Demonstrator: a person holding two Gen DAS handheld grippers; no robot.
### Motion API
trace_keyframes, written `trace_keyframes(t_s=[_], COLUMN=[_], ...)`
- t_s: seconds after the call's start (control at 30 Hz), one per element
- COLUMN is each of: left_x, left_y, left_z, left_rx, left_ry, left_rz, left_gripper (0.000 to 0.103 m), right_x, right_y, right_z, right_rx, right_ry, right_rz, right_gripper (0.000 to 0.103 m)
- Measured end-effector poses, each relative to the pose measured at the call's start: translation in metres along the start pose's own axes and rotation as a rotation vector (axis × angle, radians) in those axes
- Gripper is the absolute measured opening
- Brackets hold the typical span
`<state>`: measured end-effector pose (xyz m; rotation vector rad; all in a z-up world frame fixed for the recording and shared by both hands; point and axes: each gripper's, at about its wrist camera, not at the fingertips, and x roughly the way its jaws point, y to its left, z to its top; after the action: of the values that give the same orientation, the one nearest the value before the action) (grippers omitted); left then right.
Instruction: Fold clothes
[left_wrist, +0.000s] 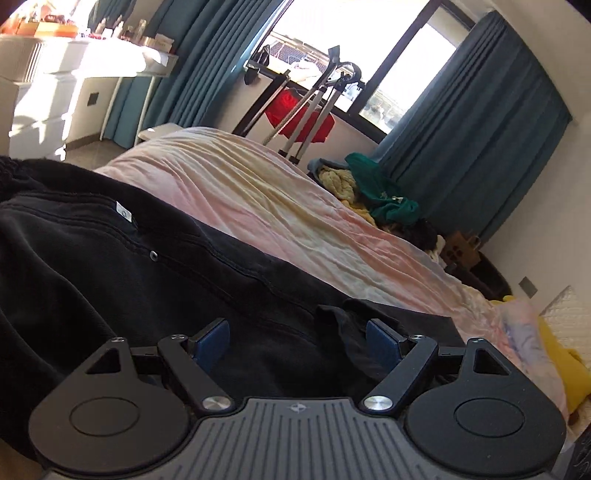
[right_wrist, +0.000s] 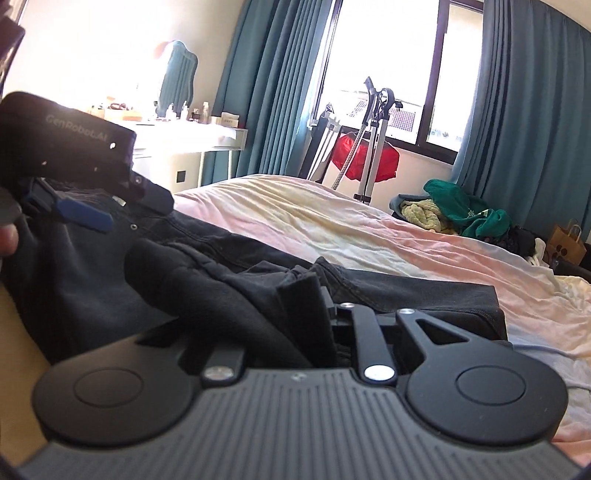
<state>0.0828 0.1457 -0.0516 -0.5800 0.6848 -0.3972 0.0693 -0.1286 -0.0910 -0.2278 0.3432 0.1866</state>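
A pair of black trousers (left_wrist: 129, 258) is seen spread across the near side of the bed (left_wrist: 280, 206), on a pink and pale yellow sheet that is creased throughout. In the left wrist view, the left claw (left_wrist: 297, 341) is held low over the dark cloth with its blue pads (left_wrist: 210, 341) spread wide; nothing is gripped between them, though a small raised fold of the cloth is found just beside the right pad. A small white label (left_wrist: 123, 211) and a metal rivet (left_wrist: 152, 254) are shown on the trousers' waist area.

In the right wrist view, the right claw (right_wrist: 317, 314) is closed narrowly on a bunched fold of the trousers (right_wrist: 229, 295), and its fingertips are largely hidden by the gathered cloth. The left claw (right_wrist: 86, 218) is also caught in this view, at the upper left, above the waistband end of the garment.

At the far side of the bed, a heap of other clothes (right_wrist: 465, 216), green and yellow among them, is seen. A red garment (right_wrist: 364, 158) is hung on a rack by the window, which is flanked by teal curtains (right_wrist: 532, 110). A white dressing table (right_wrist: 184, 140) with bottles is placed against the left wall.
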Motion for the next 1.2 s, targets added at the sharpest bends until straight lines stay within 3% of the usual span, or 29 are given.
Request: trace_keyframes(t_s=[0.07, 0.2, 0.43, 0.53, 0.67, 0.7, 0.83, 0.97, 1.13, 1.2], left_x=[0.015, 0.041, 0.093, 0.108, 0.119, 0.118, 0.104, 0.107, 0.118, 0.116], left_y=[0.006, 0.007, 0.008, 0.005, -0.003, -0.006, -0.021, -0.020, 0.005, 0.003], left_z=[-0.004, -0.016, -0.013, -0.007, -0.003, -0.002, 0.005, 0.004, -0.002, -0.001], left_rx=[-0.059, -0.100, -0.156, -0.136, -0.051, -0.022, 0.068, 0.167, 0.094, 0.107], left_ry=[0.083, 0.183, 0.237, 0.221, 0.209, 0.196, 0.099, 0.096, 0.156, 0.146], left_rz=[-0.091, -0.177, -0.191, -0.176, -0.165, -0.155, -0.108, 0.021, 0.050, 0.062], left_gripper=[0.083, 0.083, 0.075, 0.062, 0.023, 0.019, 0.016, 0.017, 0.018, 0.026], right_x=[0.000, -0.001, -0.010, -0.011, -0.004, -0.002, 0.009, 0.025, 0.047, 0.046], right_y=[0.004, 0.015, 0.007, 0.004, 0.003, 0.004, 0.016, 0.026, 0.025, 0.024], right_z=[-0.001, -0.007, 0.001, 0.001, -0.001, -0.002, -0.009, -0.013, -0.024, -0.022], right_rx=[-0.066, -0.232, -0.209, -0.205, -0.188, -0.171, -0.159, -0.121, -0.011, 0.004], right_ry=[0.010, 0.009, 0.013, 0.019, 0.016, 0.016, -0.016, -0.025, 0.078, 0.084], right_rz=[-0.001, -0.012, 0.033, 0.046, 0.051, 0.055, 0.050, 0.083, 0.148, 0.169], right_gripper=[0.018, 0.018, 0.018, 0.018, 0.018, 0.018, 0.019, 0.020, 0.024, 0.030])
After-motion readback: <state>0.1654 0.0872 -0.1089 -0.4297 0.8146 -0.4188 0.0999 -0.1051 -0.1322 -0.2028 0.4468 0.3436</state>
